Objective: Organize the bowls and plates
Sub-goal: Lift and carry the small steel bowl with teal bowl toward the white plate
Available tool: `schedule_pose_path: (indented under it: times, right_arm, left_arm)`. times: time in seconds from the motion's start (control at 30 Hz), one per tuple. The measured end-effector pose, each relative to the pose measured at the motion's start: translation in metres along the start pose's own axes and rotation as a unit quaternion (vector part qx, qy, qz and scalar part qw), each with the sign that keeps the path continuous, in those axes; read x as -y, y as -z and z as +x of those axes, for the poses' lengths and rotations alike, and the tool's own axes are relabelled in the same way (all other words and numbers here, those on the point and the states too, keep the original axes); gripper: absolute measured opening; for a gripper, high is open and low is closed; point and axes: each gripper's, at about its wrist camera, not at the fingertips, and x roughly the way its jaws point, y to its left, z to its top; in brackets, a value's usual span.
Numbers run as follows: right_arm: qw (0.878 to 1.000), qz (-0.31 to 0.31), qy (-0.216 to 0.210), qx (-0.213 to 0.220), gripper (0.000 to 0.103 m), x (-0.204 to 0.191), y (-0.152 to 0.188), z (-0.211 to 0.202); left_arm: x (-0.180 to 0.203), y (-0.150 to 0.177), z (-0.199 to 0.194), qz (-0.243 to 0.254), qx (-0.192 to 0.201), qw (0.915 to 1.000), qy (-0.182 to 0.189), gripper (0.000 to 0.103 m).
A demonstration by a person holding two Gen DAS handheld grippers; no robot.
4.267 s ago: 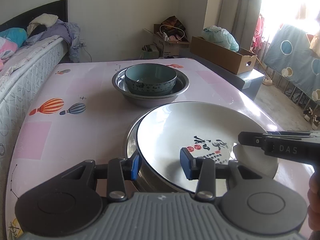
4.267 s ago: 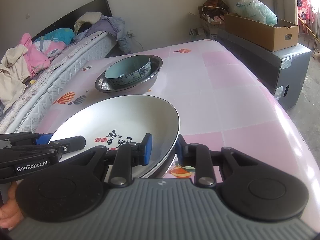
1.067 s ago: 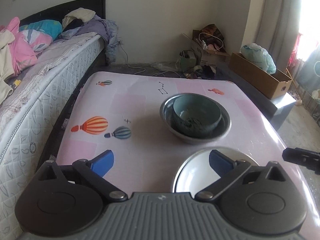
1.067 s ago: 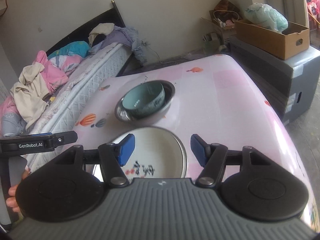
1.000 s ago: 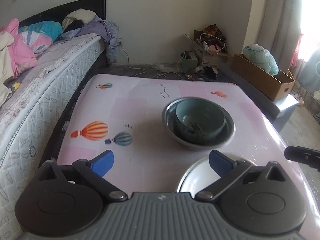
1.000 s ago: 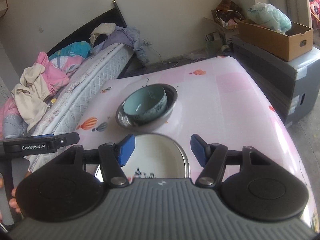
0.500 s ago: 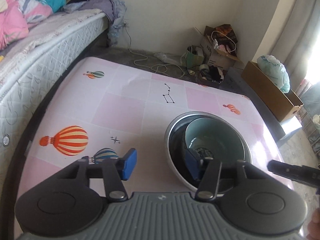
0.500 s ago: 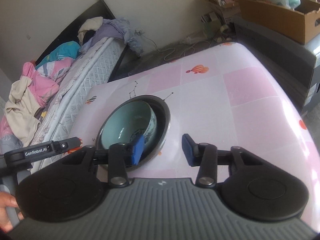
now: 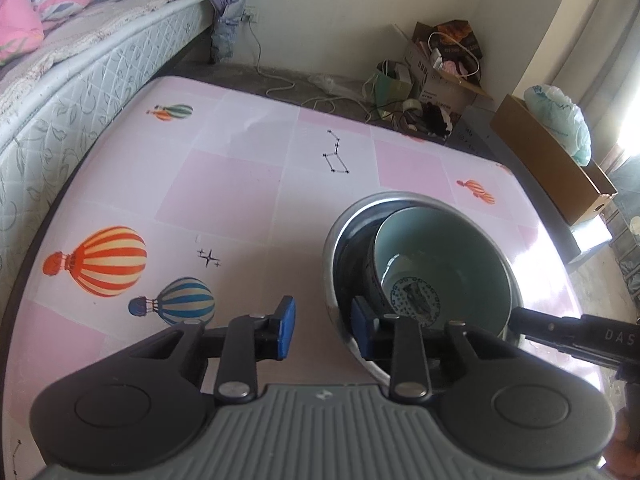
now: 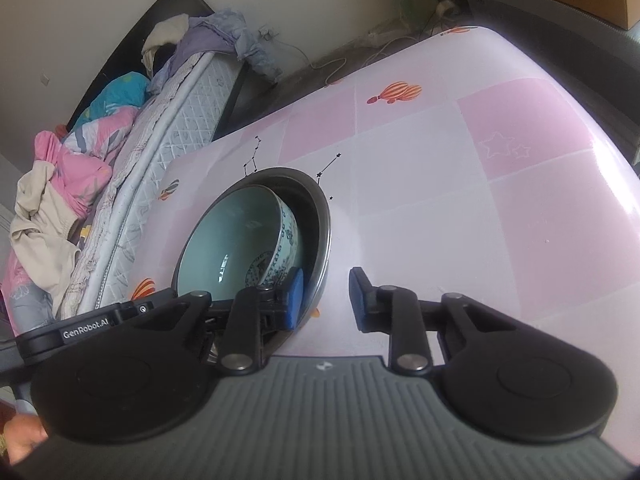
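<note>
glossy tablecloth [image 9: 224, 184], round ceramic bowl [image 9: 440, 256] in steel basin [image 9: 340, 240]

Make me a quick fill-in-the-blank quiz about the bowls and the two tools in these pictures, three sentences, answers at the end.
1. The teal bowl sits inside a larger ____ bowl.
2. Each tool, left and right, has one finger inside the metal rim and one ____ it.
3. The tablecloth is printed with hot-air ____.

Missing words: metal; outside; balloons
</note>
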Motion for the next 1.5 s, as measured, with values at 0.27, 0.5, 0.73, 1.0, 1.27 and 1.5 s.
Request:
schedule_pose_path:
  times: [0.27, 0.5, 0.73, 1.0, 1.27, 1.5]
  right_arm:
    - [1.0, 0.011, -0.009, -0.015, 0.01, -0.001, -0.009, 0.019]
    - [1.0, 0.008, -0.008, -0.023, 0.009, -0.003, -0.007, 0.016]
    - [1.0, -0.004, -0.003, -0.021, 0.01, -0.006, -0.01, 0.017]
    - [1.0, -0.003, 0.004, -0.021, 0.011, -0.006, -0.008, 0.024]
    - [1.0, -0.015, 0.015, -0.016, 0.01, -0.01, -0.009, 0.029]
    - [0.999, -0.042, 0.032, -0.006, 0.011, -0.017, -0.006, 0.027]
  left_arm:
    - [0.011, 0.001, 0.008, 0.018, 0.002, 0.9998, -0.008, 0.014]
    - [0.015, 0.006, 0.003, 0.035, 0.002, 0.9993, -0.011, 0.015]
    - [0.026, 0.007, 0.009, 0.062, 0.005, 0.9975, -0.033, 0.018]
    - [0.024, 0.011, 0.014, 0.055, 0.006, 0.998, -0.03, 0.018]
    - [0.024, 0.011, 0.015, 0.06, 0.011, 0.9976, -0.033, 0.018]
    - [0.025, 0.011, 0.014, 0.058, 0.011, 0.9977, -0.034, 0.018]
